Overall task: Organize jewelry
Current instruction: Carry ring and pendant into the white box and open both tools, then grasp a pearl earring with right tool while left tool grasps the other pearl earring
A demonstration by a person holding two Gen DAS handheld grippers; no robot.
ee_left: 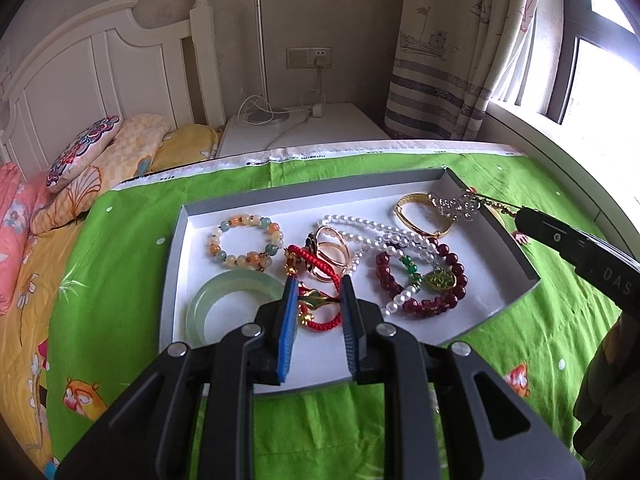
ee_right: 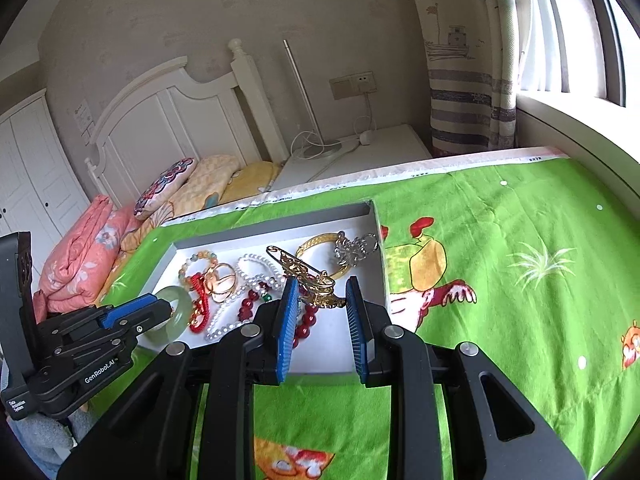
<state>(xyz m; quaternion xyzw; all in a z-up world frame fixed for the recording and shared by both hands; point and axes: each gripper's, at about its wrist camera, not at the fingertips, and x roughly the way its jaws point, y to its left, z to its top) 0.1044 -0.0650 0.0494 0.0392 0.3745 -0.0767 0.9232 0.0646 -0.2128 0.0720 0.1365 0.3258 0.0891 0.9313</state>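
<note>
A: Where do we stand with the jewelry? Everything sits in the shallow white tray point(ee_left: 180, 240) on the green bedspread point(ee_left: 120, 248), with the jade bangle point(ee_left: 236, 280) at the near left and the agate bead bracelet point(ee_left: 246, 246) just beyond it.

B: Our left gripper point(ee_left: 318, 292) has its fingers point(ee_left: 289, 304) set apart around the red cord bracelet point(ee_left: 316, 256) and its gold-and-green charm point(ee_left: 318, 300). We cannot tell whether the pads touch it yet.

A: And the right?

B: In the right wrist view, the right gripper point(ee_right: 322, 294) carries the gold hairpin point(ee_right: 308, 276); its ornate near end lies between the fingers point(ee_right: 289, 312), which look pressed on it, though there is a gap on the right side.

A: How will these things handle?

B: We judge the cord soft and light, so it will sag and may drag the gold rings point(ee_left: 332, 252) or the pearl strand point(ee_left: 372, 232) tangled beside it. Taking hold at the stiff charm seems safest. The hairpin is rigid, thin and slick, and a pinch at one end lets it pivot.

A: The garnet bead bracelet point(ee_left: 448, 300) and gold bangle point(ee_left: 420, 216)?

B: Near right and far right of the tray, with the silver chain point(ee_left: 456, 204) draped over the bangle. The jade would chip if knocked, so we keep clear of it.
</note>
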